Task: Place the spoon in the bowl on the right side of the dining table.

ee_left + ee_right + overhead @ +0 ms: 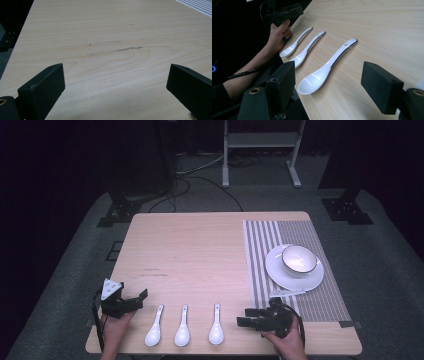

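White spoon (325, 71) lies between the spread right gripper (328, 86) jaws, lower frame; best pinched mid-handle, squarely; left gripper (131, 303) spread too.

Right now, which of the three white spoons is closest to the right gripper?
The rightmost spoon of the row, next to the right gripper. In the right gripper view it lies just ahead of the open jaws, the other two farther off toward the left gripper.

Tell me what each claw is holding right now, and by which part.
Nothing is held. The left claw gapes open over bare table; the right claw is open too, aimed at the nearest white spoon without touching it.
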### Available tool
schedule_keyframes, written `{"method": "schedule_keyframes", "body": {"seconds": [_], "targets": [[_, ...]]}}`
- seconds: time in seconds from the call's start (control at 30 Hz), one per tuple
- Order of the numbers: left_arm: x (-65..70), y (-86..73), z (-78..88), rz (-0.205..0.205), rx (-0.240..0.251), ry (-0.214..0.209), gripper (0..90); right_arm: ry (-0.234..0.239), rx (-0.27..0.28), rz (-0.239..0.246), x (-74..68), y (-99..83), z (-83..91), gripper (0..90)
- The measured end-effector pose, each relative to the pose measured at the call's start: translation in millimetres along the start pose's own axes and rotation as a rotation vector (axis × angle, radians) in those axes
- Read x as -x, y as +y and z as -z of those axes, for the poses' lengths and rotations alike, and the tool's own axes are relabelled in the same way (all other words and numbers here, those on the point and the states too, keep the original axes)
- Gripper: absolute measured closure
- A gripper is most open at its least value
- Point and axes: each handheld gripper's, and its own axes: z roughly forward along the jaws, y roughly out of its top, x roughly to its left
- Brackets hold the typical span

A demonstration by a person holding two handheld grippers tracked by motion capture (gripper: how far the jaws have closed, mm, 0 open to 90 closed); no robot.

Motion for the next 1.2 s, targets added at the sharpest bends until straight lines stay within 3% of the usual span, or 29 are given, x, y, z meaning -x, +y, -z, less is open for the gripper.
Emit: {"method": "schedule_keyframes", "body": {"seconds": [0.97, 1.2], "targets": [[-0.3, 0.1, 0.1, 0.001, -0.001, -0.003, 0.5, 0.009, -0.052, -0.005, -2.7, 20.6, -31.9, 27.1], [-0.3, 0.1, 0.1, 0.001, 0.000, -0.003, 0.5, 0.010, -0.062, -0.029, -1.4, 25.3, -42.3, 28.8]]}}
